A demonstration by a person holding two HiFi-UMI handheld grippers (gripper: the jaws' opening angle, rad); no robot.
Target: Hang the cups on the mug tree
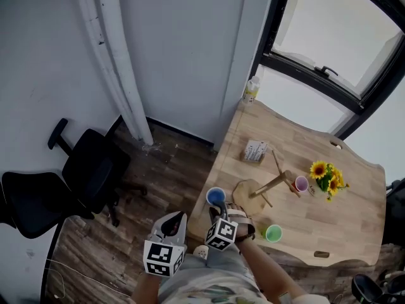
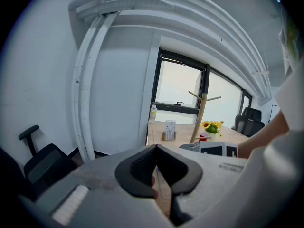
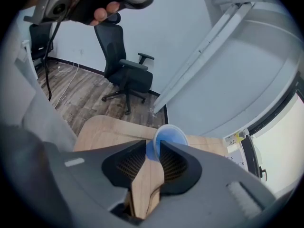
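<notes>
**Blue cup gripped: the first pick-up for the mug tree is in hand.**

The blue cup (image 1: 216,197) stands upright on the counter (image 1: 329,220), just beside the base of the mug tree (image 1: 273,183), on the side towards the person. The right claw (image 3: 153,148) points down at it and pinches its near wall between the pads. A pink cup (image 1: 301,183) sits just beyond the tree and a green cup (image 1: 273,234) near its base. The tree's pegs look bare, so no cup seems to be hung yet. The left claw (image 2: 156,148) is pressed together on nothing, off the counter's edge and well apart from the tree. Next, I judge, comes a lift, then a turn that brings the handle to a peg. The handle isn't visible, and a grip on the wall may let the cup swivel.
</notes>
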